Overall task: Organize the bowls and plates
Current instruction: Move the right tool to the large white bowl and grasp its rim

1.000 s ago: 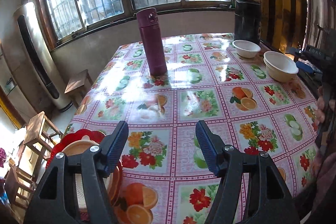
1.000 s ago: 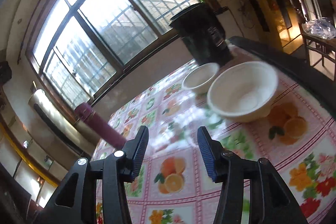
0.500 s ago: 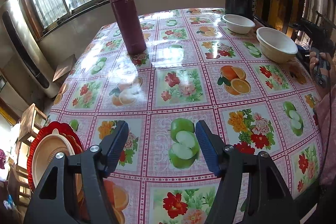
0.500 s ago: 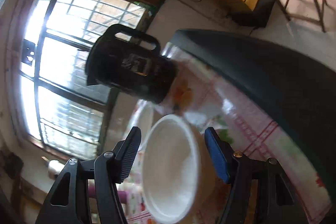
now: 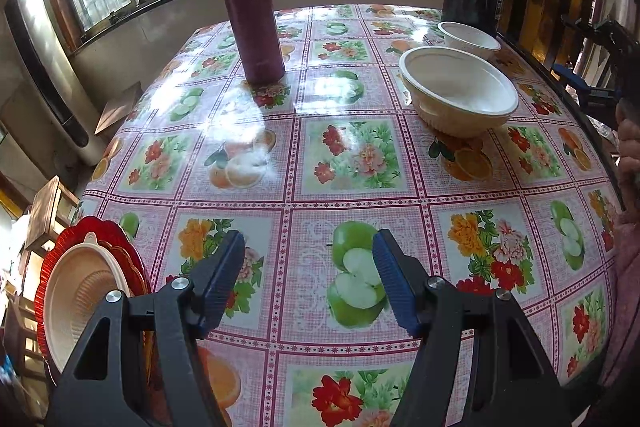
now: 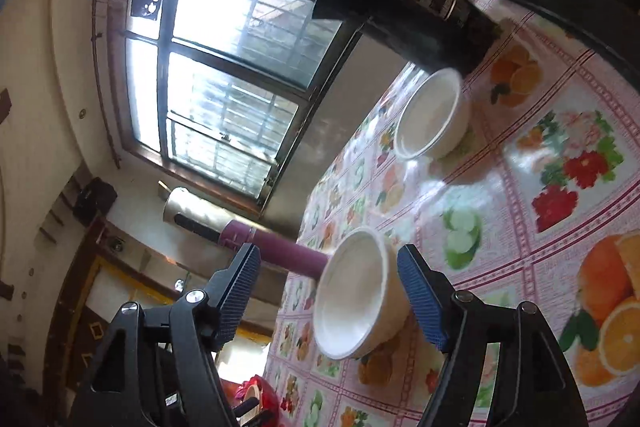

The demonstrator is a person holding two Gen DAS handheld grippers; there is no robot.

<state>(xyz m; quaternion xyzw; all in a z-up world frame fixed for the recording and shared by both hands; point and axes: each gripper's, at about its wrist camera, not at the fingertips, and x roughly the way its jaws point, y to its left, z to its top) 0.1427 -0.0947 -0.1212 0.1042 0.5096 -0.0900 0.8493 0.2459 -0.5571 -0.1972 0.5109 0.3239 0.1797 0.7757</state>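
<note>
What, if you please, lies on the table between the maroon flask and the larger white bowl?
Nothing: in the left wrist view, only bare flowered tablecloth separates the maroon flask from the larger white bowl.

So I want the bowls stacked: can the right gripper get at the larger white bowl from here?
Probably yes: the right gripper has its jaws open astride the larger white bowl, pads not yet pressing, nothing between.

A large white plastic bowl (image 5: pixel 460 95) sits upright on the table's right side, a smaller white bowl (image 5: pixel 469 38) just behind it; a cream ribbed dish (image 5: pixel 80 291) rests on scalloped red plates (image 5: pixel 54 259) at the left edge.
</note>
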